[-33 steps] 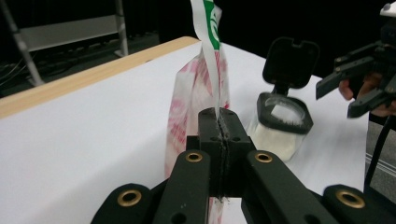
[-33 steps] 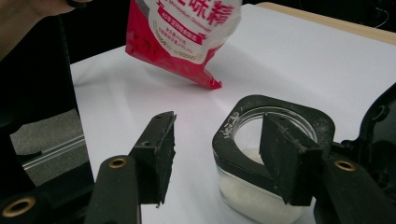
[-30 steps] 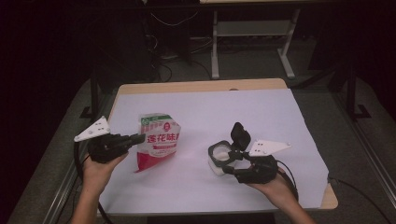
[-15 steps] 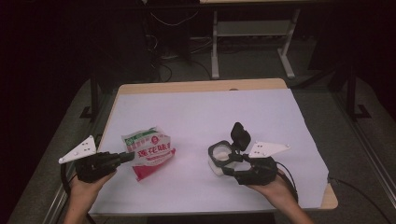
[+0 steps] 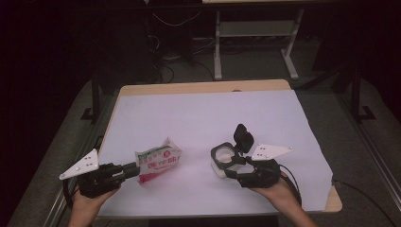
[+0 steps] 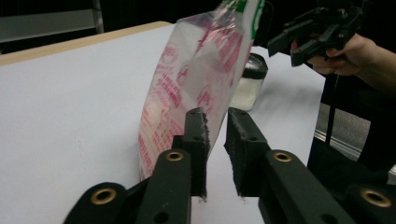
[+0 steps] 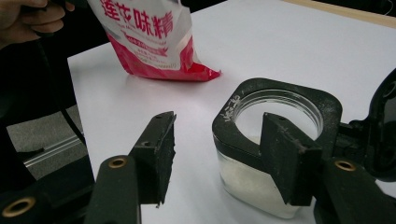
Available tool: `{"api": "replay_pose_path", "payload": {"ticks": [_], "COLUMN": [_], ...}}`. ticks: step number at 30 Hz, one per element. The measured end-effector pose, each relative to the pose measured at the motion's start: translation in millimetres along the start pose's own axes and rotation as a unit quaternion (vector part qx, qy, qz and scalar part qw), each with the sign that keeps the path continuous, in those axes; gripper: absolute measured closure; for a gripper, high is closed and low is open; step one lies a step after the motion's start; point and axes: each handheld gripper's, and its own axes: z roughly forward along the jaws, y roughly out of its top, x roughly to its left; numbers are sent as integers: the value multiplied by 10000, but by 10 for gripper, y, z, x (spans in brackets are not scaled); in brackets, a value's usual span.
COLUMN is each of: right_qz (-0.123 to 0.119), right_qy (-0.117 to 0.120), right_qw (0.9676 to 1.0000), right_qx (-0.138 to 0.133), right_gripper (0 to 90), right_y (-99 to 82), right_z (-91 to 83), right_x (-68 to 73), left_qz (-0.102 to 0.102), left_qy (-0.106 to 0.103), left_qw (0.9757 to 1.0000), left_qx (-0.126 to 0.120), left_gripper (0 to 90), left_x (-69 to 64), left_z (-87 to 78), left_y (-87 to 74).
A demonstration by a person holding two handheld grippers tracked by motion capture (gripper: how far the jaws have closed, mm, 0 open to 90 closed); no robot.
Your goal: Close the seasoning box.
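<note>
From where I stand, the work looks like filling the jar (image 5: 223, 158) from the seasoning bag (image 5: 158, 161), and it is at a putting-down stage rather than a pouring one.

The left gripper (image 5: 137, 168) has its jaws just been opening. In the left gripper view a narrow gap shows between its fingers (image 6: 196, 126), and the bag's lower edge sits against the inner face of one finger, hanging into that gap rather than being pinched. The bag itself lies slumped on the white table cover (image 5: 198, 109), stretching away from those fingertips towards the jar. I judge the bag to be set down and all but released.

The right gripper (image 5: 229, 166) has its jaws about half apart. In its own view one finger (image 7: 285, 140) crosses the jar's black rim on the near side, while the other stands off to the side with bare table between it and the glass. So the jar is at the fingertips but not clamped. The hinged lid (image 5: 243, 136) stands open just beyond them, and white powder shows in the bottom of the jar.

What seems left: draw the left fingers clear of the bag, then shut the lid.
</note>
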Motion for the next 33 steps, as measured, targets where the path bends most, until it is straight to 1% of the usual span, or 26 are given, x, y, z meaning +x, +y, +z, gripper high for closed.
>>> {"api": "replay_pose_path", "payload": {"ticks": [3, 5, 8, 9, 11, 12, 13, 15, 16, 17, 19, 21, 22, 23, 25, 26, 30, 32, 33], "right_qz": [1, 7, 22, 60, 51, 82, 52, 66, 47, 42, 67, 12, 27, 20, 97, 116, 242, 292, 301], "right_qy": [1, -15, -18, -23, -43, -55, -68, -86, -120, -145, -122, -210, -248, -308, -458, -549, -896, -1029, -1058], "right_qw": [10000, 10000, 10000, 10000, 10000, 10000, 10000, 9999, 9999, 9999, 9999, 9998, 9997, 9995, 9989, 9984, 9955, 9940, 9936], "right_qx": [8, 5, 21, 5, 15, 13, 25, 32, 67, 67, 69, 57, 52, 35, -45, -82, -168, -220, -262], "right_gripper": [446, 446, 446, 446, 446, 446, 446, 447, 448, 462, 530, 637, 690, 744, 860, 894, 898, 898, 898], "right_y": [-3, -12, -25, -32, -45, -53, -61, -84, -98, -115, -150, -182, -194, -206, -219, -219, -186, -149, -123], "right_z": [-3, -7, -38, -49, -73, -83, -97, -128, -151, -174, -238, -304, -339, -372, -434, -452, -475, -465, -459], "right_x": [-3, -11, -23, -24, -39, -40, -47, -50, -57, -69, -97, -122, -141, -172, -256, -315, -554, -629, -672], "left_qz": [-8, -6, -8, -25, -40, -63, -98, -65, -48, -59, -47, -79, -93, -109, -138, -174, -207, -254, -276], "left_qy": [39, 18, 129, 167, 284, 305, 324, 414, 451, 510, 610, 695, 753, 813, 906, 928, 1056, 1109, 1143], "left_qw": [10000, 10000, 9999, 9999, 9996, 9995, 9994, 9991, 9989, 9985, 9979, 9971, 9966, 9959, 9951, 9948, 9936, 9931, 9927], "left_qx": [-32, -58, -22, 14, 36, 34, 62, 120, 148, 180, 221, 288, 335, 382, 380, 375, 337, 300, 278], "left_gripper": [723, 695, 658, 643, 585, 550, 531, 459, 438, 422, 368, 325, 289, 261, 228, 217, 182, 176, 172], "left_x": [17, 36, 71, 90, 134, 157, 181, 230, 252, 273, 315, 360, 384, 404, 436, 445, 471, 480, 482], "left_z": [-30, -58, -65, -53, -9, 19, 48, 108, 137, 168, 227, 274, 293, 305, 310, 306, 270, 249, 240], "left_y": [-27, -28, -32, -37, -51, -57, -61, -71, -78, -86, -105, -119, -127, -136, -163, -175, -212, -225, -230]}}
